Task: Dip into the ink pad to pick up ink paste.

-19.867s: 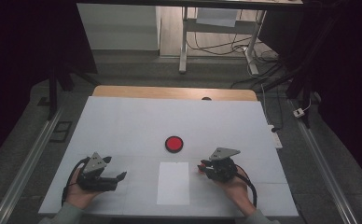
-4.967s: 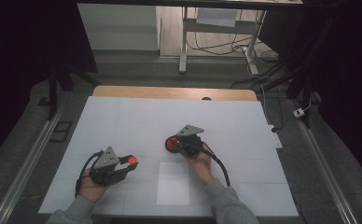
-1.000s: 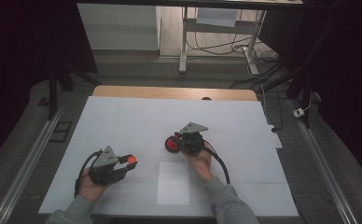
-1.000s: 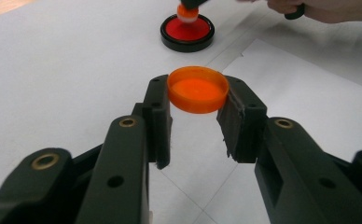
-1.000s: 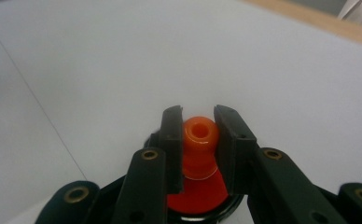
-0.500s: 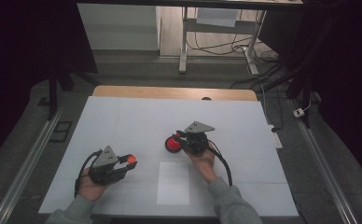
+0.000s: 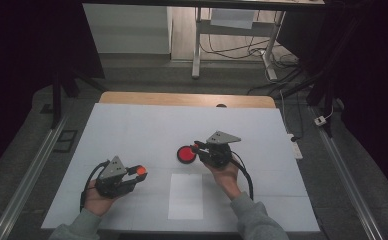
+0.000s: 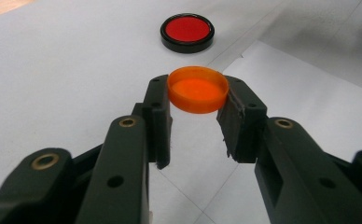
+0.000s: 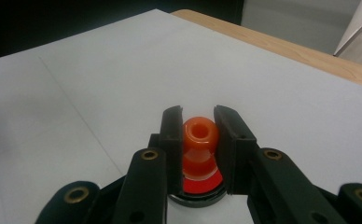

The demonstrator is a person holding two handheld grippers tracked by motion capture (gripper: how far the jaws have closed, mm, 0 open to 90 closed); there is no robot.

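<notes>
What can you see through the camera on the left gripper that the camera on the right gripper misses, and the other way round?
The left gripper view looks along the left gripper shut on an orange cap, with the whole red disc in its black rim lying beyond.

The right gripper view looks along the right gripper shut on an orange knob-shaped piece just above that disc, with the table's wooden edge behind.

Both show the red disc and the white table cover.
</notes>
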